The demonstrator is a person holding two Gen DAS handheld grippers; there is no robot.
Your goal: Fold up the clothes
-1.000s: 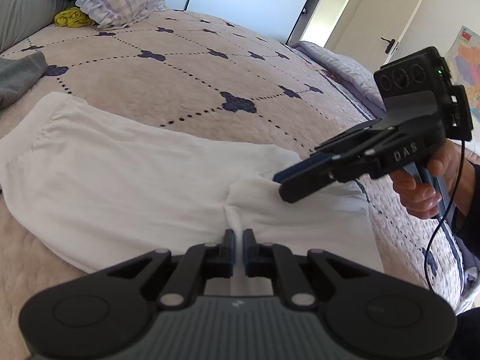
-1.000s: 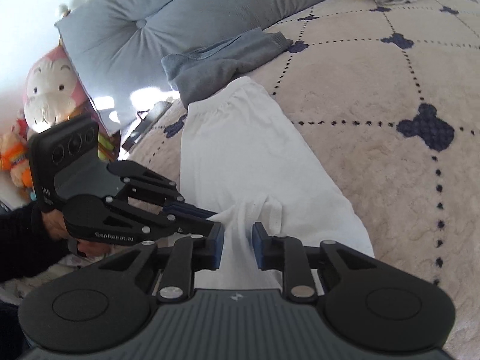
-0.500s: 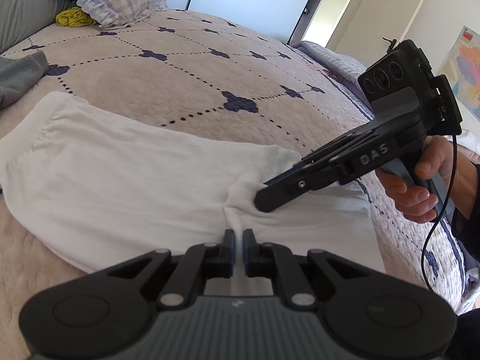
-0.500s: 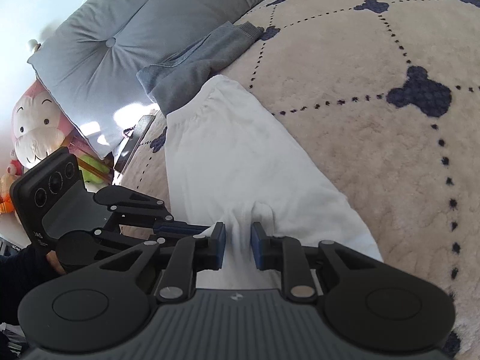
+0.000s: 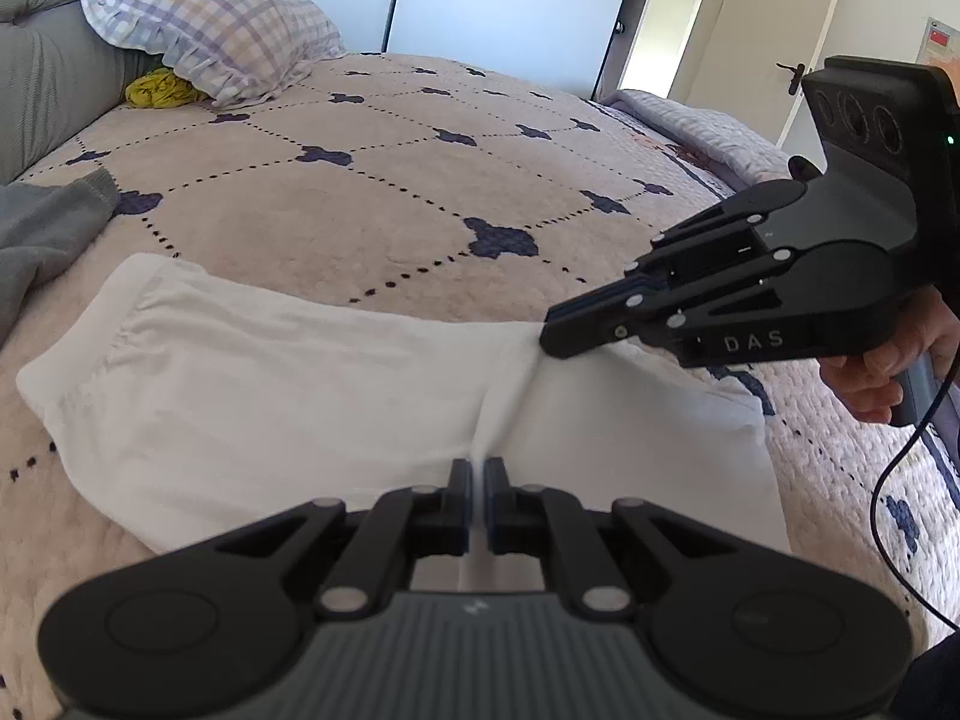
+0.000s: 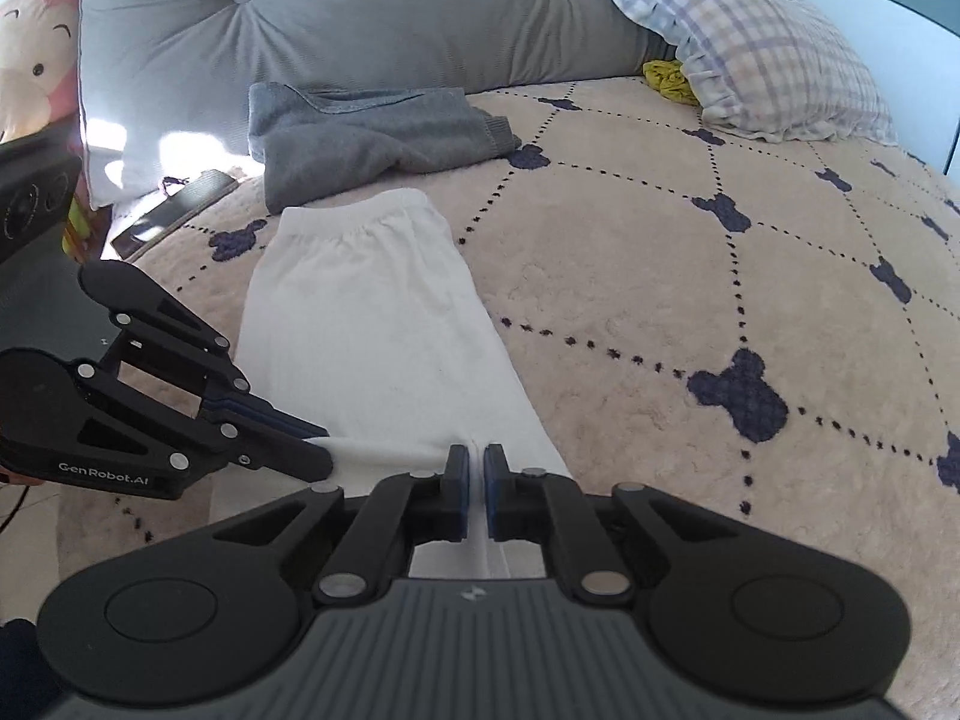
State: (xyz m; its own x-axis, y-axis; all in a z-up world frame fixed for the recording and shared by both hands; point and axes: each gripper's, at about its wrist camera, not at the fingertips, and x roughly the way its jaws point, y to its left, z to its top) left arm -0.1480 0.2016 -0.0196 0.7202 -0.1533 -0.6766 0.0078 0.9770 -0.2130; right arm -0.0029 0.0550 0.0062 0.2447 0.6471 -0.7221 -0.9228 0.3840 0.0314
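plush toy cut by left edge | yellow cloth half under pillow

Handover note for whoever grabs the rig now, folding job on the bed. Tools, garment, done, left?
Left tool: shut on the near edge of the white garment.
Right tool: shut on the same end, a short way along the edge; cloth bunches into a ridge between the two.
Garment: flat on the bedspread, elastic end toward the grey clothing by the headboard cushion.
Done: both grips set.
Left: probably lift this end and carry it over to the elastic end, then flatten. Grey clothing not folded yet.
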